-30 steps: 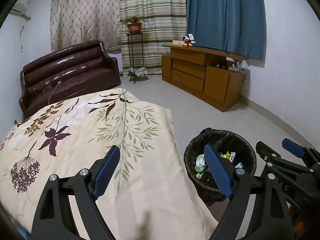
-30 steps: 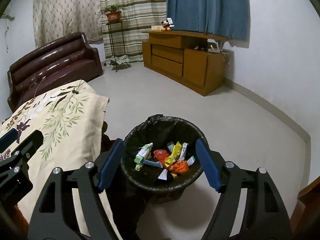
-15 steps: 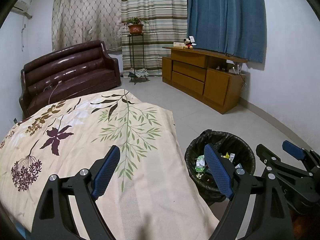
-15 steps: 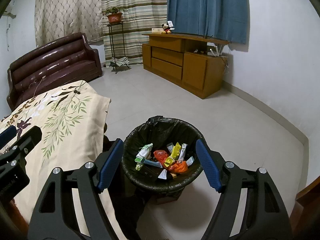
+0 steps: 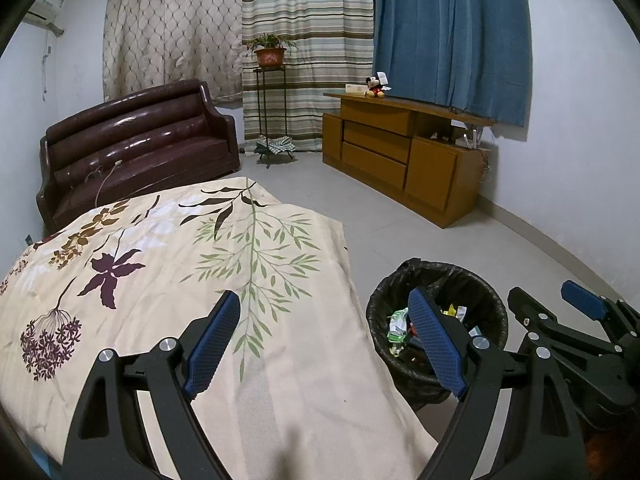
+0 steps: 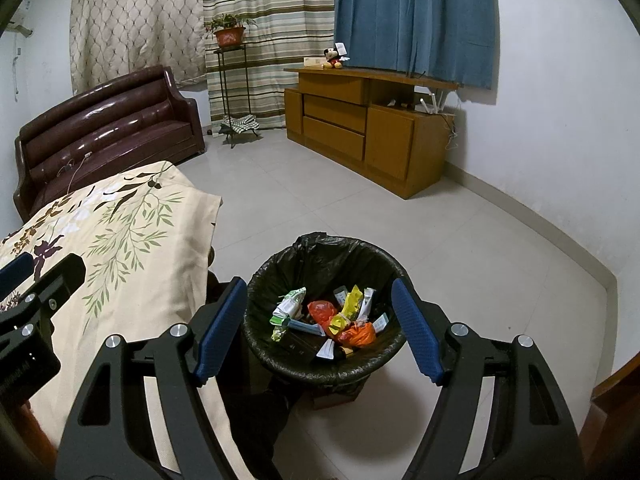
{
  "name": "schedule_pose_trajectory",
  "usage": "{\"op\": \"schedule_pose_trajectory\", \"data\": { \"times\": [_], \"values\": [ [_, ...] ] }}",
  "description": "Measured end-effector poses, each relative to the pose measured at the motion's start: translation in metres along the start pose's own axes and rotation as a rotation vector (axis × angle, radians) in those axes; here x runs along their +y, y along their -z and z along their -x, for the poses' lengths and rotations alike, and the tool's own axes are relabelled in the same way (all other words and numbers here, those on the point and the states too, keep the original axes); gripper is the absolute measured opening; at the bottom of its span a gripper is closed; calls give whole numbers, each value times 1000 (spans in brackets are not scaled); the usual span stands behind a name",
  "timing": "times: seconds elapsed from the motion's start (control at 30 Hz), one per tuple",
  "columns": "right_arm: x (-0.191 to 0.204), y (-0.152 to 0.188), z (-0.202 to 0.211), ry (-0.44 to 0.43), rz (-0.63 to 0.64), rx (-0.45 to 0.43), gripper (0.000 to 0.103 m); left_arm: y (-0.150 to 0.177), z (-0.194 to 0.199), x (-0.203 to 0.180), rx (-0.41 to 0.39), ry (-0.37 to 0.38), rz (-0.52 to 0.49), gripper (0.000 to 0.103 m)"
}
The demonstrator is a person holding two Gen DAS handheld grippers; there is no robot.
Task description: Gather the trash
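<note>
Both tongs stood wide apart and empty: left tongs over the floral cloth, right tongs above the bin. Wrappers lay inside the bin. No loose trash visible; collection judged nearly finished.

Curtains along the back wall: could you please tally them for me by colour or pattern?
beige lattice curtain: 1
striped curtain: 1
blue curtain: 1
Total: 3
</note>
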State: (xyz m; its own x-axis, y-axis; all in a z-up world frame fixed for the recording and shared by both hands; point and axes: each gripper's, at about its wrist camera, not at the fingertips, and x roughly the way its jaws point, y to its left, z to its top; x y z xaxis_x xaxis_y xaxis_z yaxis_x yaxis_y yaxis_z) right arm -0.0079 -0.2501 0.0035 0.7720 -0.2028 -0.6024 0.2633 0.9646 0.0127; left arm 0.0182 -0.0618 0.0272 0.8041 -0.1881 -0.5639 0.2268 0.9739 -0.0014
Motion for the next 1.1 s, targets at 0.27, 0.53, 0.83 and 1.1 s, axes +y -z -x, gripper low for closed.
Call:
{"op": "schedule_pose_trajectory", "data": {
  "times": [0.27,0.53,0.83,1.1],
  "values": [
    [0,0,0,0,0,-1,73,0,0,0,0,0,-1,83],
    [1,1,0,0,1,-1,73,2,-1,-4,5,2,1,83],
    [1,1,0,0,1,-2,73,2,-1,-4,5,3,1,83],
    [1,1,0,0,2,-2,73,2,-1,-4,4,2,3,83]
  ]
}}
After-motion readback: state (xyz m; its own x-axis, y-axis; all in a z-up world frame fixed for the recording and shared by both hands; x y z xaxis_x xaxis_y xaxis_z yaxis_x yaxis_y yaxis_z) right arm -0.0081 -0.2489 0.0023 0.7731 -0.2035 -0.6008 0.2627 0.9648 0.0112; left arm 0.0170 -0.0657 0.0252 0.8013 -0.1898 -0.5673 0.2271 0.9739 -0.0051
